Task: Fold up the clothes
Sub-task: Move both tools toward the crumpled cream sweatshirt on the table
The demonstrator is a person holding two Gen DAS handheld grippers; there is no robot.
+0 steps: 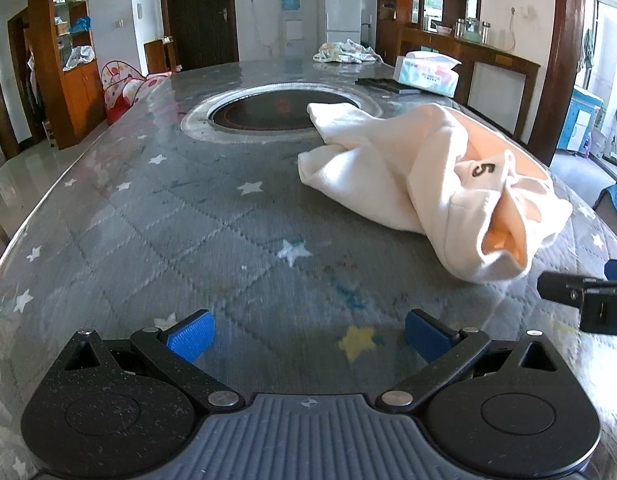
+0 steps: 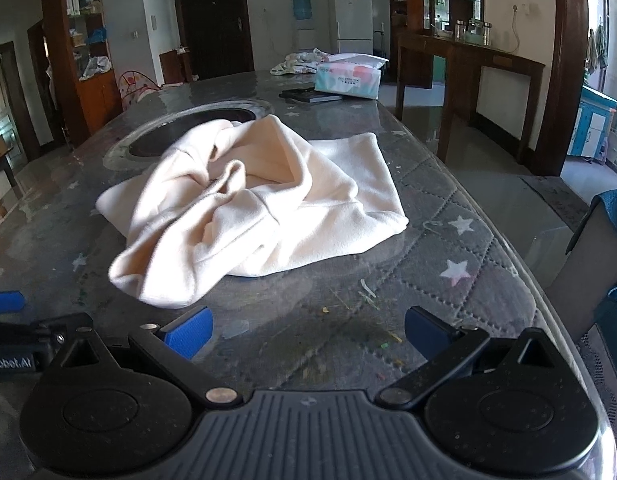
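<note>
The crumpled cream garment [image 2: 248, 208], its tag reading "5", lies at twelve o'clock from the right claw [image 2: 308, 334] and two o'clock from the left claw [image 1: 308, 334], both spread wide and empty over the surface [image 1: 168, 220]; the tissue pack's [image 2: 346, 80] print is illegible.

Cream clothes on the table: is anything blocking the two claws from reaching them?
Nothing visible does. The crumpled cream garment lies just ahead of the open right claw, and to the right of the open left claw. Only bare table lies between.
</note>
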